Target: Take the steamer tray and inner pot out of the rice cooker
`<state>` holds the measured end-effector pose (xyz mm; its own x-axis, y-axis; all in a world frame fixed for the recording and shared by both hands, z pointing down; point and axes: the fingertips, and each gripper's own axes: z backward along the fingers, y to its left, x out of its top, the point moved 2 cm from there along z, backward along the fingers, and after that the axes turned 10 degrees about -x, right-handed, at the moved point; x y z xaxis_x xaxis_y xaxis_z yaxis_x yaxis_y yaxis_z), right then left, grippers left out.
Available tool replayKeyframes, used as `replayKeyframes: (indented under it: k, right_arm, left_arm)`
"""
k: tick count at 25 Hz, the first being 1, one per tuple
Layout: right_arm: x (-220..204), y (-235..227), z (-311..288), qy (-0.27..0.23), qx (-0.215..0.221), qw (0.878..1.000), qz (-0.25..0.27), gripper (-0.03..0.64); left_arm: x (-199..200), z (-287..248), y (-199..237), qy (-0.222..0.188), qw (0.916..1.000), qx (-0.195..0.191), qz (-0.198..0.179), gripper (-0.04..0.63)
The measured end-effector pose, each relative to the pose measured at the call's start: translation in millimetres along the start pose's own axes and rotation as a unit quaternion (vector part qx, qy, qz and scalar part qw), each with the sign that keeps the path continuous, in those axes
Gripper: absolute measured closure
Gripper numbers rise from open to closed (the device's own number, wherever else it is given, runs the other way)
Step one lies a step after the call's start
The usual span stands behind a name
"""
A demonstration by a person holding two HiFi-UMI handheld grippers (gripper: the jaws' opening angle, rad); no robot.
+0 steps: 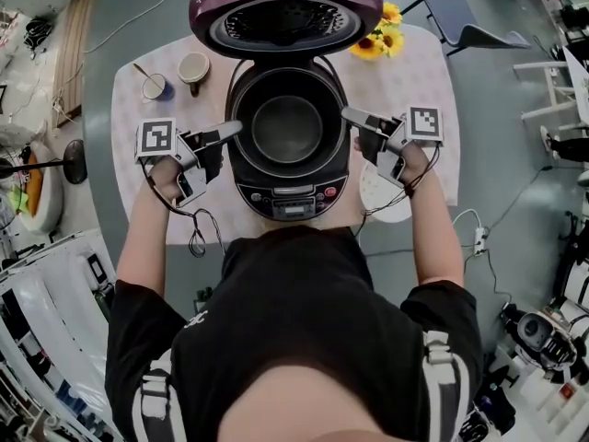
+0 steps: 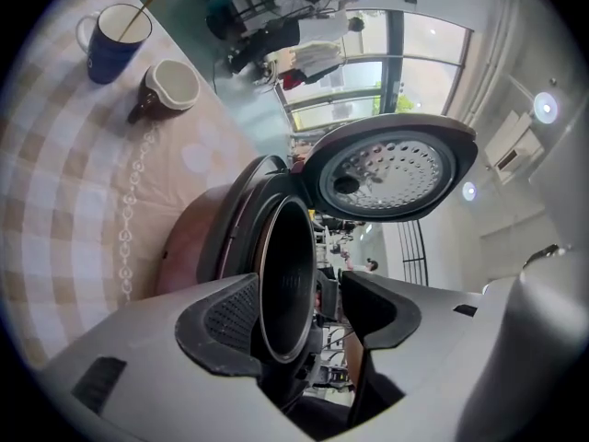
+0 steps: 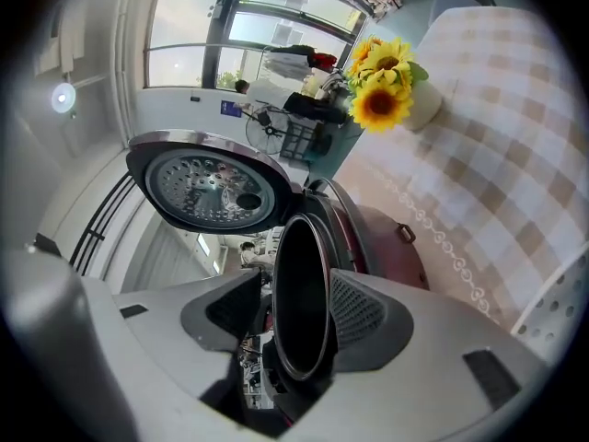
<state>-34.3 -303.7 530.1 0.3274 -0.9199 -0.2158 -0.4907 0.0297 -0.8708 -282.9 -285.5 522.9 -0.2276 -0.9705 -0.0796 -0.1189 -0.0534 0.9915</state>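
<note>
Two grippers straddle the inner pot (image 1: 287,129) rim, pot seated in the rice cooker (image 1: 291,194): left gripper (image 1: 230,129) at left edge, right gripper (image 1: 352,115) at right; jaws apart, nothing clamped; risk: uneven or shallow closure on the thin rim lets the pot tilt or slip.

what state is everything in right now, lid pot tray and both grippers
lid, open, swung back
inner pot, seated in the rice cooker, looks empty
steamer tray, out, lying on the table
left gripper, jaws open, pot rim between them
right gripper, jaws open, pot rim between them
</note>
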Motion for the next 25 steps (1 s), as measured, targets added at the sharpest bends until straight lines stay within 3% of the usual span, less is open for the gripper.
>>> replayKeyframes:
  k: [6, 9, 14, 16, 20, 22, 25]
  right_arm:
    - [0.9, 2.9, -6.7, 0.016, 0.004, 1.0, 0.024, 0.4]
    - [4.0, -2.2, -12.4, 0.026, -0.009, 0.999, 0.044, 0.411]
    - [-0.5, -16.7, -11.7, 0.061, -0.121, 0.986, 0.097, 0.551]
    - [-3.7, -13.0, -15.4, 0.069, -0.121, 0.985, 0.106, 0.601]
    - [-3.8, -12.3, -16.3, 0.076, -0.139, 0.975, 0.154, 0.601]
    - [-3.7, -12.8, -17.1, 0.082, -0.143, 0.972, 0.165, 0.6]
    - [-2.9, -13.8, -16.2, 0.082, -0.124, 0.978, 0.15, 0.601]
  left_arm:
    - [2.5, -3.9, 3.8, 0.005, 0.9999, 0.015, 0.002, 0.328]
    - [6.9, -3.3, 12.9, 0.002, 0.9994, 0.033, 0.011, 0.375]
    - [8.1, 2.1, 28.4, 0.009, 0.9947, 0.102, 0.009, 0.539]
    - [8.1, 1.8, 30.8, 0.017, 0.992, 0.125, -0.003, 0.553]
    - [10.0, 0.0, 32.2, 0.037, 0.9852, 0.161, -0.046, 0.589]
    - [10.3, -0.3, 31.9, 0.036, 0.9835, 0.167, -0.059, 0.591]
    - [9.6, -0.3, 32.2, 0.027, 0.9844, 0.163, -0.061, 0.591]
